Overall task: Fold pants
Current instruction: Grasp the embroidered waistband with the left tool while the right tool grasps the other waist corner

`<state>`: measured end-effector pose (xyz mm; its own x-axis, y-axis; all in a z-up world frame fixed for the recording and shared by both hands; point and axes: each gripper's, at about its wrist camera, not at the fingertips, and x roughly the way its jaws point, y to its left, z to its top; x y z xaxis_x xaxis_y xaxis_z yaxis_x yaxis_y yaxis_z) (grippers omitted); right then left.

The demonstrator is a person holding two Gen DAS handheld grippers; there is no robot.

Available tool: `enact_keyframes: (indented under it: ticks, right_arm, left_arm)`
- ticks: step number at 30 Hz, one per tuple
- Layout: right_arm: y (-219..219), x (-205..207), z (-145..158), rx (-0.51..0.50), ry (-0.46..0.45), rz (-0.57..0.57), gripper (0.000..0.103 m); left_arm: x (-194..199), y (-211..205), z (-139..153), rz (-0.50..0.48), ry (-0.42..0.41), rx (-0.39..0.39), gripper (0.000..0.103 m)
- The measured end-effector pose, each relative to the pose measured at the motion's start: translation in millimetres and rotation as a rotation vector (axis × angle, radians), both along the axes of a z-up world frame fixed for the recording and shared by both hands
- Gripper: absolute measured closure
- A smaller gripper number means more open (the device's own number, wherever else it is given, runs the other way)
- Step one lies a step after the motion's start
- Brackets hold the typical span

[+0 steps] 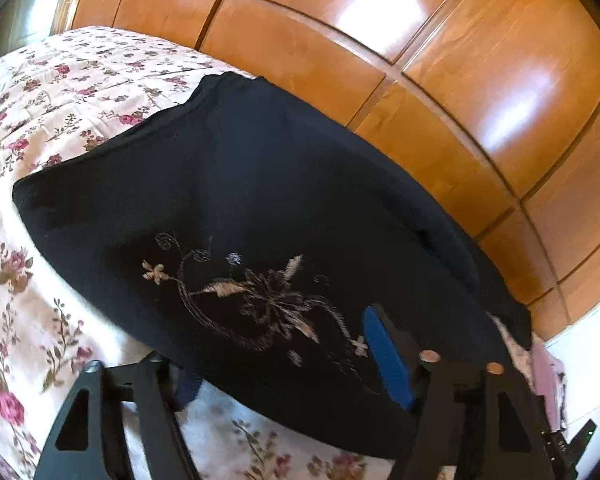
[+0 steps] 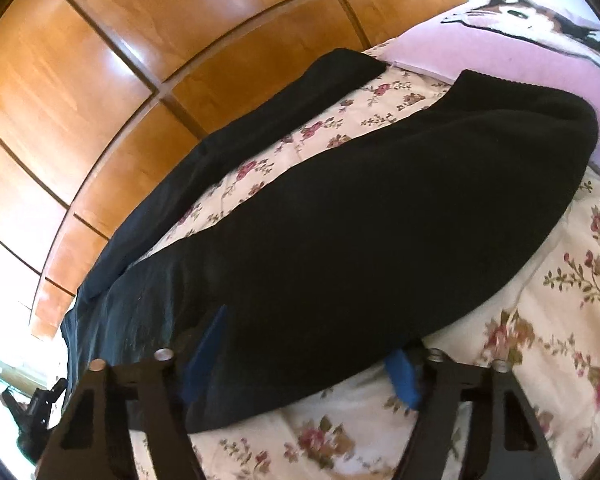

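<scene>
A bed [image 1: 32, 92] with a rose-print cover sits against glossy wooden wardrobe doors [image 1: 440, 80]. The black pants [image 1: 236, 200] lie spread across it, one leg reaching a pink cat pillow [image 2: 480, 36]. My left fingers [image 1: 292, 376] straddle the embroidered edge, blue pads wide apart, cloth between them. My right fingers [image 2: 308, 364] likewise stand wide around the pants' near edge, not pinching.

Bare floral bedspread [image 1: 40, 128] open left of the black pants [image 1: 240, 184], wooden wardrobe [image 1: 480, 80] close along the far edge, pink cat pillow [image 2: 480, 40] blocking the far right
</scene>
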<state>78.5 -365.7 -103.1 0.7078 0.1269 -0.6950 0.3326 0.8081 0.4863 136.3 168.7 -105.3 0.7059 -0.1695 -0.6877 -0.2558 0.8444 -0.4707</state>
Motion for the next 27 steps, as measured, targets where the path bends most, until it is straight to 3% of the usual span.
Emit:
enact_keyframes:
  ticks: [2, 4, 5, 8, 10, 15, 18, 27]
  right_arm:
    - [-4.6, 2.0, -1.4, -0.004, 0.0, -0.01, 0.052]
    - [-8.7, 4.4, -2.7, -0.022, 0.015, -0.019, 0.075]
    - [-10.8, 4.3, -3.0, -0.027, 0.018, -0.024, 0.078]
    - [-13.9, 1.1, -2.7, -0.022, 0.006, -0.031, 0.085]
    - [-11.7, -0.3, -0.9, -0.039, 0.005, -0.032, 0.088]
    - [0.1, -8.6, 21.8, -0.153, -0.058, -0.009, 0.091]
    - [7.0, -15.2, 38.5, -0.222, -0.091, 0.022, 0.091]
    - [8.0, -42.8, 45.0, -0.236, -0.087, 0.038, 0.091]
  left_arm:
    - [6.3, 0.0, -1.6, 0.003, 0.018, 0.025, 0.051]
    - [-10.0, 14.9, -3.6, 0.015, 0.031, 0.03, 0.062]
    - [-8.1, 18.1, -3.9, 0.024, 0.041, 0.033, 0.074]
    - [-8.9, 26.8, -4.9, 0.044, 0.042, 0.018, 0.086]
    - [-12.7, 29.6, -2.7, 0.05, 0.029, 0.006, 0.09]
    - [-31.5, 24.8, 22.0, 0.043, -0.057, 0.081, 0.093]
    - [-45.0, 27.7, 34.5, 0.062, -0.09, 0.088, 0.094]
    - [-98.7, 36.8, 38.2, 0.089, -0.078, 0.071, 0.094]
